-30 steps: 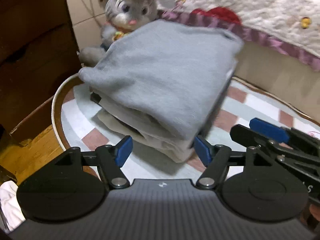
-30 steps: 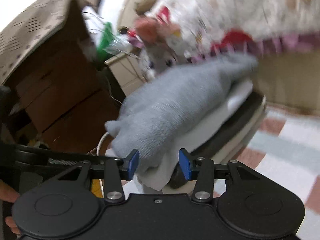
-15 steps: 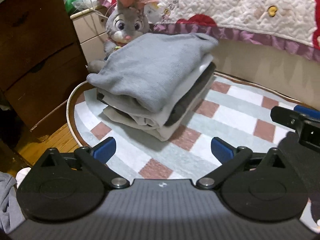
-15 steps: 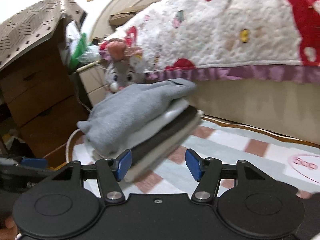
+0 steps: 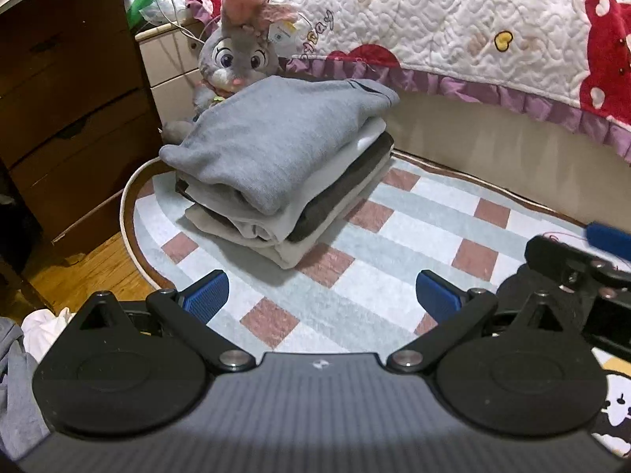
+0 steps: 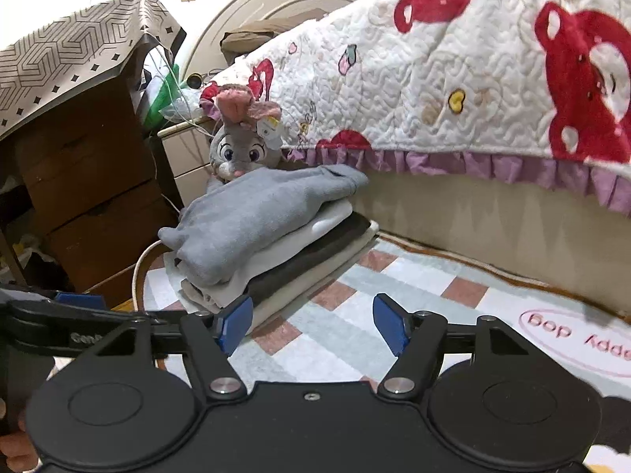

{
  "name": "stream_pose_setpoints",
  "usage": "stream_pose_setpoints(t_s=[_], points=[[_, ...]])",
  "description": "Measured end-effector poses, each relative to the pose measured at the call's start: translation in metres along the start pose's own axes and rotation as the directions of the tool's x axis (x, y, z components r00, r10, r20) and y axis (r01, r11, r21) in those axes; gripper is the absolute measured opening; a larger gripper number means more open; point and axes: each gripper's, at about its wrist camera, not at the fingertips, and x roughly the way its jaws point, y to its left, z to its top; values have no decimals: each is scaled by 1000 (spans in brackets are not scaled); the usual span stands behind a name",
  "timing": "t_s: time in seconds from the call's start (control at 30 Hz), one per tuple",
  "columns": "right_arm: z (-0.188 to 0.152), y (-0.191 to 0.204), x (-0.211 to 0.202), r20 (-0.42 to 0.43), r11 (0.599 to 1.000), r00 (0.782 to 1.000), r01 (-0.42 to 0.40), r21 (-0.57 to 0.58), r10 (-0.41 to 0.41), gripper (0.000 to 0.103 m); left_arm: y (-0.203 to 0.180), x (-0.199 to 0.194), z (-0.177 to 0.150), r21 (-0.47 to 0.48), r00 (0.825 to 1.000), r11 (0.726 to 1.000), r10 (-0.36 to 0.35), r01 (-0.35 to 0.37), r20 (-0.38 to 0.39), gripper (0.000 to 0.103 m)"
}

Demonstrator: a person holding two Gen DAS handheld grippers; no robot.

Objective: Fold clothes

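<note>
A stack of folded clothes point(image 5: 292, 205) sits on the checked rug point(image 5: 414, 236), with a folded grey sweater point(image 5: 276, 138) on top. The right wrist view shows the same stack point(image 6: 276, 260) and grey sweater point(image 6: 256, 216). My left gripper point(image 5: 321, 295) is wide open over bare rug, short of the stack, nothing between its fingers. My right gripper point(image 6: 313, 321) has its jaws opening, also with nothing between them; its left fingertip point(image 6: 236, 321) stands in front of the stack's near corner. The right gripper point(image 5: 583, 260) shows at the right edge of the left wrist view.
A grey rabbit plush toy point(image 5: 240, 51) sits behind the stack. A wooden chest of drawers point(image 5: 67, 98) stands at the left, a bed with a quilted cover point(image 5: 473, 27) behind. Loose clothes point(image 5: 23, 354) lie at the bottom left on the wooden floor point(image 5: 90, 268).
Both grippers let go of the grey sweater, opened and drew back from the stack. The sweater now rests on top of the stack.
</note>
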Motion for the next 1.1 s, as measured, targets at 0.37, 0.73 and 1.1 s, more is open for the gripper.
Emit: stream_pose_setpoints(t_s=[0.37, 0.73, 1.1], points=[[-5, -3, -2, 7, 1000, 1000, 29, 4, -29, 90, -6, 7, -6, 6, 999, 1000, 3, -2, -44, 103], [-6, 0, -2, -9, 999, 999, 43, -1, -43, 90, -9, 7, -6, 17, 997, 1000, 20, -19, -78, 103], [-5, 3, -8, -8, 999, 999, 48, -21, -48, 91, -12, 4, -7, 27, 996, 999, 24, -22, -86, 103]])
